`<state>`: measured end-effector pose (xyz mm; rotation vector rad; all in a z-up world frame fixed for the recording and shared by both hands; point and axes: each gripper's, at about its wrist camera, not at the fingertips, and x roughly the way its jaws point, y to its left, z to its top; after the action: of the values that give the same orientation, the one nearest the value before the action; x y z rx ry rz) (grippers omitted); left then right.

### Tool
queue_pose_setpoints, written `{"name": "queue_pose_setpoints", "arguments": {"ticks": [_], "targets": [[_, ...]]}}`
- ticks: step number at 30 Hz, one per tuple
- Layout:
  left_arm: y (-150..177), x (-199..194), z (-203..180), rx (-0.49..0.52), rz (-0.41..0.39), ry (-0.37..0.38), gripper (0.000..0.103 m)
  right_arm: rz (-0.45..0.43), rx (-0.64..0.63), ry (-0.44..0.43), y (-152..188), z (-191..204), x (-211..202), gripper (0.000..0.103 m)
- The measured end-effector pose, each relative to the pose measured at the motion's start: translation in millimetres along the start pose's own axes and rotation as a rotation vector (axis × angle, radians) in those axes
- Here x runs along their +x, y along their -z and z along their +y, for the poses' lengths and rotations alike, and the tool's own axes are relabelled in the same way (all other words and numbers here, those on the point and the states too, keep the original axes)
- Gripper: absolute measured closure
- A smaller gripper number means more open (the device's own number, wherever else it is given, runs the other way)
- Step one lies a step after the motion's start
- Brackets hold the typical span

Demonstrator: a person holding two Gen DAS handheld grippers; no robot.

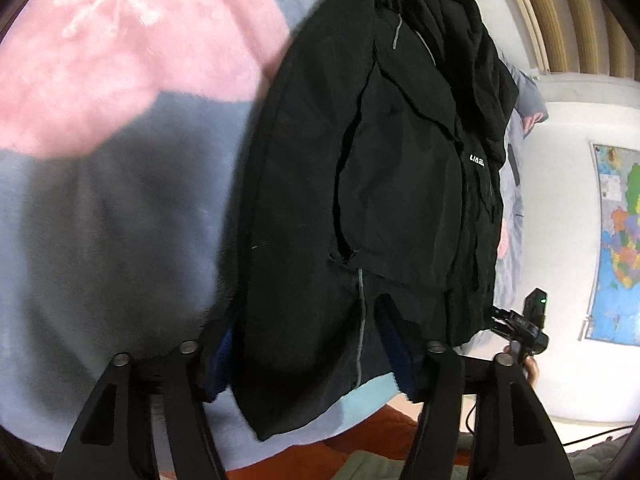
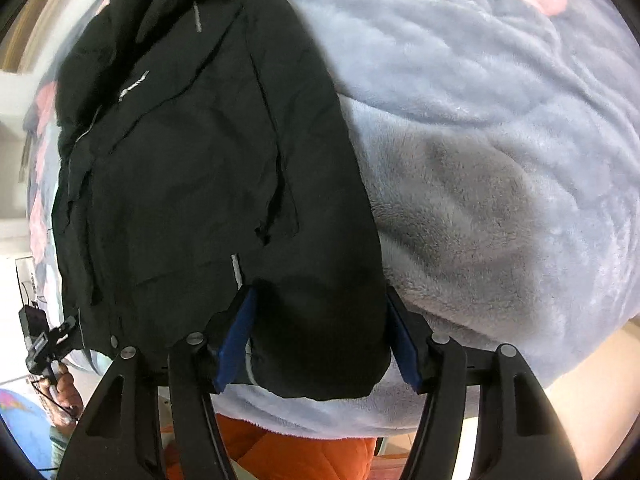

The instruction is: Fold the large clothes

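black jacket (image 1: pixel 400 184) flat on blanket (image 1: pixel 120 220), hem between both jaw pairs. left gripper (image 1: pixel 312 364) wide open, straddling hem corner, no grip. right gripper (image 2: pixel 316 344) same, wide, unclosed. likely lined up to pinch hem for fold.

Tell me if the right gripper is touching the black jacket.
Cannot tell: in the right wrist view the right gripper straddles the black jacket hem with open jaws, contact unclear.
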<state>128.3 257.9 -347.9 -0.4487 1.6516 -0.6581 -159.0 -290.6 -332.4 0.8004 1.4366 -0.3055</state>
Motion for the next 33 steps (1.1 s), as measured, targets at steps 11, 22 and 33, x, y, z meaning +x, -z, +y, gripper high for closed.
{"name": "queue_pose_setpoints", "arguments": {"ticks": [11, 22, 33], "targets": [[-13, -24, -43, 0.129, -0.077, 0.081, 0.089, -0.079, -0.025, -0.008, -7, 27, -30, 0.087], [-70, -85, -116, 0.245, -0.247, 0.188, 0.091, -0.211, -0.122, -0.06, -66, 79, -108, 0.091], [-221, -114, -180, 0.208, -0.435, 0.194, 0.09, -0.354, -0.151, -0.215, -214, 134, -173, 0.091]]}}
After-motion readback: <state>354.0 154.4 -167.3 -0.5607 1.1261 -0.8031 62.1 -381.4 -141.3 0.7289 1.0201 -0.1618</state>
